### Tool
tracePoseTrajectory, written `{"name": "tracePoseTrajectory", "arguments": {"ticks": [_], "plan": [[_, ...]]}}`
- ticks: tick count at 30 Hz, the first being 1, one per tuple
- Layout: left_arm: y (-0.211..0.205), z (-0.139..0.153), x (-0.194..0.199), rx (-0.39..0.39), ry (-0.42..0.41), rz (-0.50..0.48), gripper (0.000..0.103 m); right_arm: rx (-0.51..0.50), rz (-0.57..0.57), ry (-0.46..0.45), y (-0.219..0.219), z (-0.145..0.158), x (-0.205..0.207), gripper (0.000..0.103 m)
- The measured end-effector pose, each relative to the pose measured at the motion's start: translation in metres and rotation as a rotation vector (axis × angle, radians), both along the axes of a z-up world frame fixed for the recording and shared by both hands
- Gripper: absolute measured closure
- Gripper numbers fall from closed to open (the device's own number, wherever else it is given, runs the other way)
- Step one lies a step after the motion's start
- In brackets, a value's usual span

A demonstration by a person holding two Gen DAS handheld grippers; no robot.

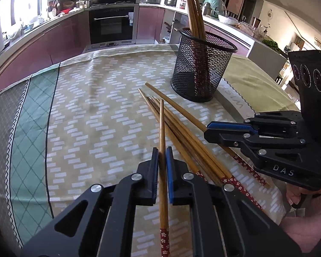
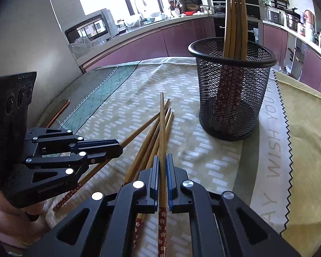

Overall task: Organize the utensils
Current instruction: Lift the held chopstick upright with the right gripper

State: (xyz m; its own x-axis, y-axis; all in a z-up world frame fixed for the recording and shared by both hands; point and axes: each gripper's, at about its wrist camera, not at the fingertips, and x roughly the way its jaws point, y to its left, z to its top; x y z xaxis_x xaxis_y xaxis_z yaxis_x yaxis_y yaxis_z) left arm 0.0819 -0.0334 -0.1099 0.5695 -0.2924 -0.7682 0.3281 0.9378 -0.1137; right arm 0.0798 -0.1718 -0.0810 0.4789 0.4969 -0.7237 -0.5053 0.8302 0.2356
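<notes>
Gripping one brown wooden chopstick [image 1: 162, 132] each, our left gripper [image 1: 162, 160] and right gripper [image 2: 162, 167] pointed them toward the black mesh cup [image 2: 233, 98] standing ahead, nearer our right.

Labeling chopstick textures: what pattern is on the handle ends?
Dark red band with small white flowers on the chopstick handle ends; clearest in the right wrist view.

Black hand-held gripper [image 1: 162, 156] w/ blue pads, silver screws.

Mesh holder [image 1: 203, 68] beyond, bare cloth [image 1: 92, 111] leftward
</notes>
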Motion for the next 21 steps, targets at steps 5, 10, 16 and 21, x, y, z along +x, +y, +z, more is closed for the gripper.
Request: {"name": "tracePoseTrajectory", "arguments": {"ticks": [5, 10, 16, 21], "plan": [[-0.003, -0.007, 0.004, 0.01, 0.023, -0.015, 0.095, -0.029, 0.016, 0.012, 0.006, -0.005, 0.001, 0.097], [-0.003, -0.009, 0.008, 0.018, 0.027, -0.029, 0.094, -0.043, 0.014, 0.031, 0.01, -0.007, 0.01, 0.097], [-0.007, -0.009, 0.015, 0.015, 0.03, -0.042, 0.092, -0.04, 0.021, 0.04, 0.012, -0.007, 0.017, 0.097], [-0.009, -0.007, 0.019, 0.019, 0.031, -0.03, 0.095, -0.02, 0.014, 0.007, 0.008, -0.001, 0.013, 0.097]]}}
